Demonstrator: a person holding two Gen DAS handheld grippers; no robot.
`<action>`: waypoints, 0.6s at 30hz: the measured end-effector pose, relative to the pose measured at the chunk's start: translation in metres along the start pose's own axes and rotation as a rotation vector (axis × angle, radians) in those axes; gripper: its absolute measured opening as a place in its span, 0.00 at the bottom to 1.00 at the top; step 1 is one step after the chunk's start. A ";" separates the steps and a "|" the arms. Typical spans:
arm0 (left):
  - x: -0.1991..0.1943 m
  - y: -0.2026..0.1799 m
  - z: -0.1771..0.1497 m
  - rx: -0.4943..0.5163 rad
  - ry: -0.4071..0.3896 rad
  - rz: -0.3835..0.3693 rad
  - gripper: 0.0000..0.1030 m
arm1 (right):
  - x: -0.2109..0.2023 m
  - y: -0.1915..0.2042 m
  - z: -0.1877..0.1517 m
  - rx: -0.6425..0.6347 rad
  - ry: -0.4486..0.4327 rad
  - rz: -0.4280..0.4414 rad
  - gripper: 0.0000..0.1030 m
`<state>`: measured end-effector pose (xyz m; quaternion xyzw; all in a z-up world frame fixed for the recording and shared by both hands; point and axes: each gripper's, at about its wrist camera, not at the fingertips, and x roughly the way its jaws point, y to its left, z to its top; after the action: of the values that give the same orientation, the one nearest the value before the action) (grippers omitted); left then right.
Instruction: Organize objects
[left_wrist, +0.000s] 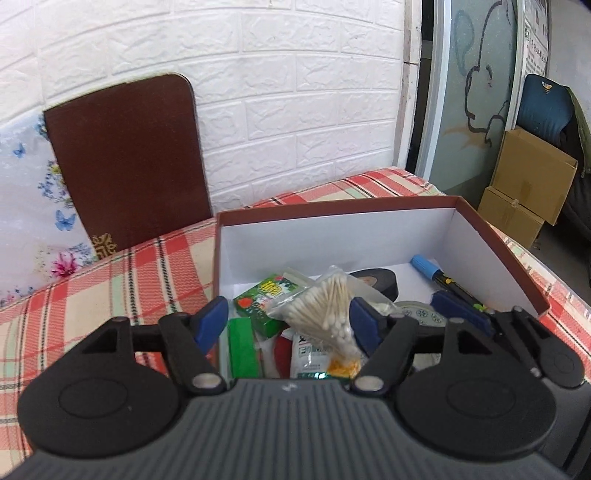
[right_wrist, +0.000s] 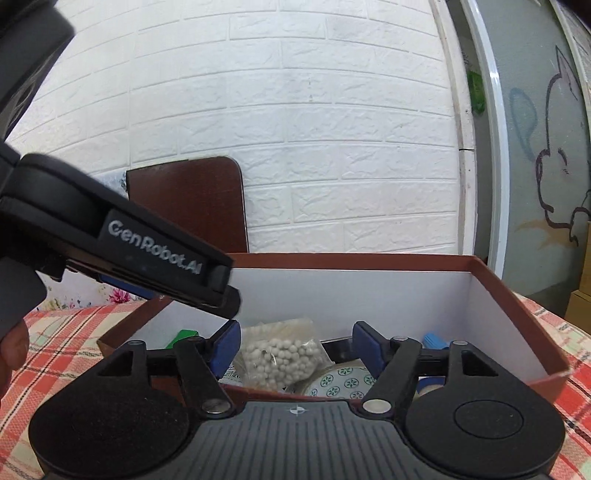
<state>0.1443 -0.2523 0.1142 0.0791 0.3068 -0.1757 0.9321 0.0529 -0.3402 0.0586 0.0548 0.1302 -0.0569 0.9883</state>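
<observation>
While both my left claw (left_wrist: 286, 323) and right claw (right_wrist: 295, 347) hang released over the red-rimmed white cardboard box (left_wrist: 332, 236), its crinkly clear cotton-swab bag (left_wrist: 325, 306), mid-box, could slip a careless pinch.

My left wrist camera close above the box (left_wrist: 369, 229), looking down and forward to the brick wall (left_wrist: 277, 92), my right wrist camera lower at its near rim, both sharing box, cotton swabs (left_wrist: 325, 299), wall
</observation>
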 end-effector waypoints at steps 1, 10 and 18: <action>-0.005 0.000 -0.002 0.000 -0.003 0.010 0.72 | -0.005 0.000 0.000 0.006 -0.003 -0.003 0.66; -0.037 0.009 -0.027 -0.004 -0.037 0.075 0.78 | -0.054 -0.001 -0.004 0.057 -0.033 -0.016 0.70; -0.058 0.025 -0.055 -0.034 -0.046 0.117 0.82 | -0.086 0.003 -0.014 0.115 -0.019 0.000 0.72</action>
<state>0.0801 -0.1990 0.1063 0.0768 0.2830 -0.1174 0.9488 -0.0325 -0.3270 0.0681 0.1108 0.1172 -0.0650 0.9848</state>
